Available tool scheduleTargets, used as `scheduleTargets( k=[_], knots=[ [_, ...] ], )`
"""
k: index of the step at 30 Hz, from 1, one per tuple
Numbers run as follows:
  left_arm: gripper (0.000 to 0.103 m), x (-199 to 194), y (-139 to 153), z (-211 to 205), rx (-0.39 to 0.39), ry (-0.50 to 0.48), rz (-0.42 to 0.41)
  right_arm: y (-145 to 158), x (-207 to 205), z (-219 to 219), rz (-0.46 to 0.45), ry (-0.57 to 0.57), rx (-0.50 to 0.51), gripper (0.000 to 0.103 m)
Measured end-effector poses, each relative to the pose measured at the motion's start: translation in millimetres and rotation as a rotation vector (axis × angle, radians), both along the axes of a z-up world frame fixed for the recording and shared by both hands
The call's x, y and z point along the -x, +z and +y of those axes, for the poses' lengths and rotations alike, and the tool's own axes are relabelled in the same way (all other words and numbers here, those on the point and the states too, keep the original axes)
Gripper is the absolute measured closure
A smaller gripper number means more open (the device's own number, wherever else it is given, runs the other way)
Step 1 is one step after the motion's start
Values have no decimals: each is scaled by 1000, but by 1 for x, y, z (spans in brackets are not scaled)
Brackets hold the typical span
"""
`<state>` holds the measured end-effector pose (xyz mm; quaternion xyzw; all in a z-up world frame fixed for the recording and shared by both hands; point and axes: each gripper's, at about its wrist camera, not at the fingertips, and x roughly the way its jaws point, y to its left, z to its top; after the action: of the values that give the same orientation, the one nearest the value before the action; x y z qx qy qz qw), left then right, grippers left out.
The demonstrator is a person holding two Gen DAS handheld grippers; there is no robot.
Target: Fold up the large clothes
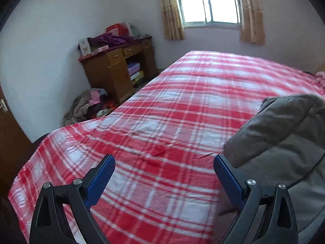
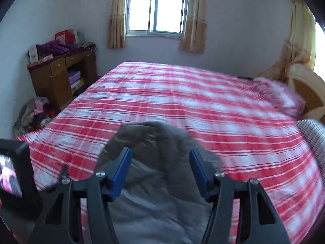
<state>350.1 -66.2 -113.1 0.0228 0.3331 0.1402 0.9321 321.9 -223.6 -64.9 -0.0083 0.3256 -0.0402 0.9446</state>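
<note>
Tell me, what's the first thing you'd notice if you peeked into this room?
Probably the big red-and-white checked bedspread, which covers the bed and fills the middle of both views. Next comes the grey padded coat lying on its near edge, right in front of the right gripper, whose blue pads are apart and not pressing on it. Behind the bed, a bright window glows between yellow curtains.

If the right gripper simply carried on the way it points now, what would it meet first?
Most likely the grey coat lying on the bed: it fills the gap ahead of the open right gripper, though depth is unclear.
</note>
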Motion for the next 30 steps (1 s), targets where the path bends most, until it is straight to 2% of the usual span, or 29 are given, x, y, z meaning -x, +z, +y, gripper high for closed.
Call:
scheduleTargets(
  k=[3,5,8,11,16,19,30],
  knots=[
    [5,-4,4,-20,46,-69,-34,-30,-12,-14,17,-37,4,45],
    [5,-7,8,-38,42,-117,-60,-52,-9,-37,36,-71,-12,46],
    [5,-11,6,-73,-11,-186,-61,-75,5,-74,29,-122,-75,47],
    [5,-16,-6,-110,-81,-241,-22,-95,19,-105,22,-171,-134,47],
    [5,-22,-30,-144,-165,-255,-1,-120,23,-135,20,-207,-201,47],
    [5,-26,-46,-147,-176,-245,14,-127,24,-141,8,-208,-226,47],
    [1,-40,-76,-131,-89,-216,49,-148,22,-131,17,-205,-223,47]
  ],
)
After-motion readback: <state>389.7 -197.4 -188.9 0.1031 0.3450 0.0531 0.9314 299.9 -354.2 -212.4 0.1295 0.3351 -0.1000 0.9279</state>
